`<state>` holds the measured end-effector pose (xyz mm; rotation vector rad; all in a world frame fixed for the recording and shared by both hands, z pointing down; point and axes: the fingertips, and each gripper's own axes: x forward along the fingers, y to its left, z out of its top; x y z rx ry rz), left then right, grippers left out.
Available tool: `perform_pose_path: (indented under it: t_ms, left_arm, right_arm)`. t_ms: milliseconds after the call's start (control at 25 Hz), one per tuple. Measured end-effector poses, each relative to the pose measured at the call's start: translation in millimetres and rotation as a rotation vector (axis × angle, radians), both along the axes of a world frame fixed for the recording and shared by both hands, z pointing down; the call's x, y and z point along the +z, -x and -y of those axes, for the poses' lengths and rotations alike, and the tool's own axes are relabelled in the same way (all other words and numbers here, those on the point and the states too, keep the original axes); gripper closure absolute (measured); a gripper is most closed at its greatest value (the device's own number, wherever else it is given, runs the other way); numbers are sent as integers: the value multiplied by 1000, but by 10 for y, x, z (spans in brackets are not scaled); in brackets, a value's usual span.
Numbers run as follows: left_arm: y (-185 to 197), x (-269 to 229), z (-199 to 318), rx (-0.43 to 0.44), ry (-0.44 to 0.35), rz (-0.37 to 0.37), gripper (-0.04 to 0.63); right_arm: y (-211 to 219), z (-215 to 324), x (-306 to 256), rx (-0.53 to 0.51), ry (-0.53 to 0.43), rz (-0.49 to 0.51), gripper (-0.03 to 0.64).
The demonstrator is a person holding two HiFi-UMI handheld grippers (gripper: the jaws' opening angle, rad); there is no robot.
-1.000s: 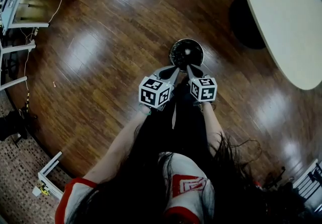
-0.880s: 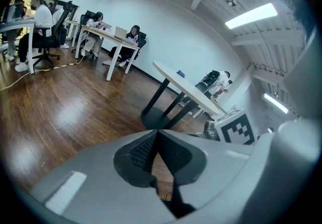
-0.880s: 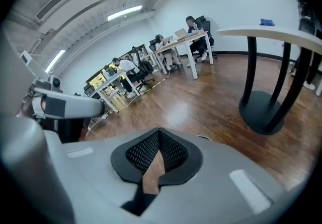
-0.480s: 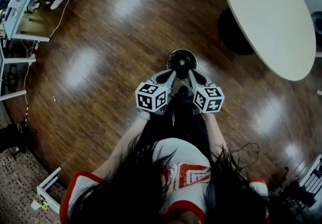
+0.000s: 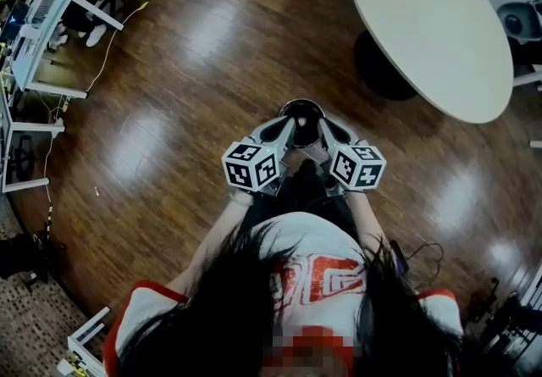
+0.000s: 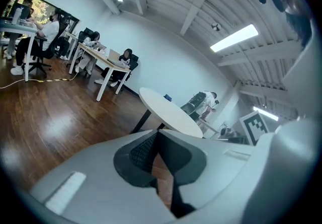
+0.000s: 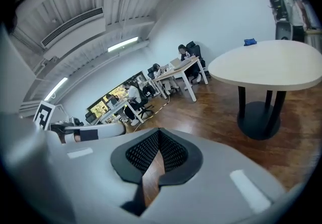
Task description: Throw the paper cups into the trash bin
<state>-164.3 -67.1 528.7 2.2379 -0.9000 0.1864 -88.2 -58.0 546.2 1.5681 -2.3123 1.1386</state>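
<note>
**Both tongs lifted, closed and empty, above the bin**

Since a second ago you have raised both tongs toward your head: their marker cubes sit closer to the camera, and the trash bin [image 5: 302, 102], then in full view ahead of the tips, is now half covered by them. The round white table [image 5: 423, 19] has also slid further into the upper right of the head view.

Your left tongs [image 5: 287, 122] have their jaws together at the tips with nothing between them; only wood floor [image 5: 169, 113] shows through the gap behind the pads. Your right tongs [image 5: 325, 122] are pressed together the same way and are just as empty. The two point forward and slightly down, side by side, tips angled toward each other.

The bin stands upright on the floor just beyond both tips, between you and the table's dark foot [image 5: 381, 66]. Its inside is dark and mostly hidden, so you cannot tell what lies in it. Desks [image 5: 34, 36] line the far left edge.
</note>
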Motion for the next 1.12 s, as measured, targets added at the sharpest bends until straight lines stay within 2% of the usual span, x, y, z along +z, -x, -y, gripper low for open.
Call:
perform_pose_path:
  t_ms: [480, 1120]
  left_arm:
    - [-146, -212, 118, 25, -53, -4, 595]
    - [-199, -193, 119, 32, -42, 3, 595]
  right_arm:
    - [-90, 141, -264, 16, -51, 11, 617]
    - [-214, 124, -256, 42, -43, 4, 617]
